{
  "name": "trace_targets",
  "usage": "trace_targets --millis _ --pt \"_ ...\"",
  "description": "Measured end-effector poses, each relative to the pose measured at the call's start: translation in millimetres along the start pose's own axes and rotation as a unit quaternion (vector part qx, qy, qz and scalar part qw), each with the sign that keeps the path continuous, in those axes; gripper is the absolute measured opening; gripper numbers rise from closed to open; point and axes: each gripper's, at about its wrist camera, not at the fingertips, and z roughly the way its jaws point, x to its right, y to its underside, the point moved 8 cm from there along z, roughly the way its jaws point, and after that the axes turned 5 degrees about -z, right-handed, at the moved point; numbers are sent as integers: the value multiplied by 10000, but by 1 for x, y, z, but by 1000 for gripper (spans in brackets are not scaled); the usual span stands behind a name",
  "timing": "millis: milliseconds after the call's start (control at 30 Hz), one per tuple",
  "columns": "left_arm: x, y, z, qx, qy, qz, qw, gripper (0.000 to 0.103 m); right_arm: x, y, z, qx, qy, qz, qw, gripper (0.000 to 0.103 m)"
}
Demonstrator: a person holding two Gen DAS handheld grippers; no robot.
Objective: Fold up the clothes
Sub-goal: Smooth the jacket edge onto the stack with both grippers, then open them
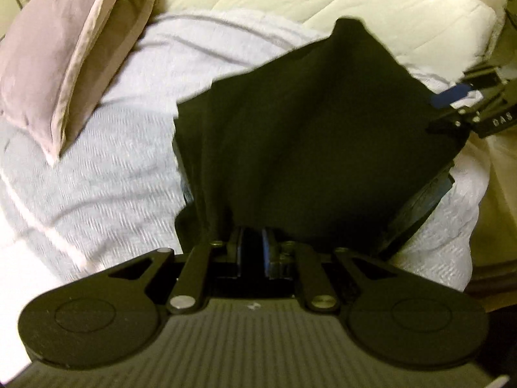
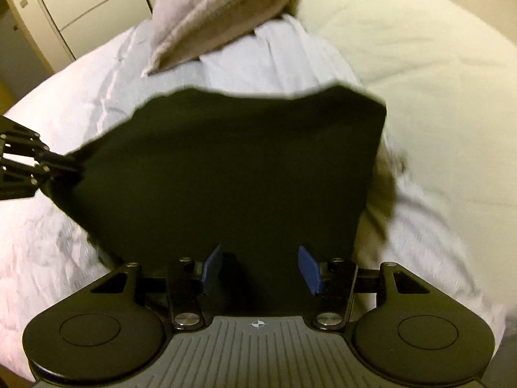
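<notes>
A black garment point(image 1: 307, 135) hangs spread above the bed, its far edge lying on the covers. My left gripper point(image 1: 253, 245) is shut on its near edge, and the cloth hides the fingertips. In the right wrist view the same garment point(image 2: 226, 168) fills the middle, with the left gripper point(image 2: 69, 165) pinching its left corner. My right gripper point(image 2: 260, 265) stands open, its blue pads point(image 2: 310, 271) wide apart and the black cloth lying between them. The right gripper point(image 1: 452, 110) also shows at the garment's right edge in the left wrist view.
A pale textured bedspread point(image 1: 113, 168) covers the bed under the garment. A pink pillow point(image 1: 55, 64) leans at the far left, and a cream quilt point(image 1: 355, 6) lies behind. Cabinet doors point(image 2: 80, 9) stand beyond the bed's left side.
</notes>
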Motion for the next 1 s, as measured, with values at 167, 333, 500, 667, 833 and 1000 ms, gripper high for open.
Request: trace_targets --millis 167,333,500,667,833,1000 --pt "1 2 -2 -1 -110 -26 9999 7 -2 3 3 -125 38 -177 9998 56" --pt "-3 8 -21 122 -270 -101 9995 10 -1 -1 -20 -34 174 -121 9998 56" --pt "4 21 -41 370 -671 605 9952 28 -5 14 -27 -190 289 -347 9988 56" --pt "43 52 -51 545 -915 2697 9570 34 -23 26 -30 -286 416 -1323 9899 56" --pt "50 64 -27 263 -1161 3377 9337 36 -43 33 -15 -320 496 -2233 9730 56" --pt "36 67 -8 -185 -981 2858 9531 36 -37 38 1 -506 330 -2157 9746 66"
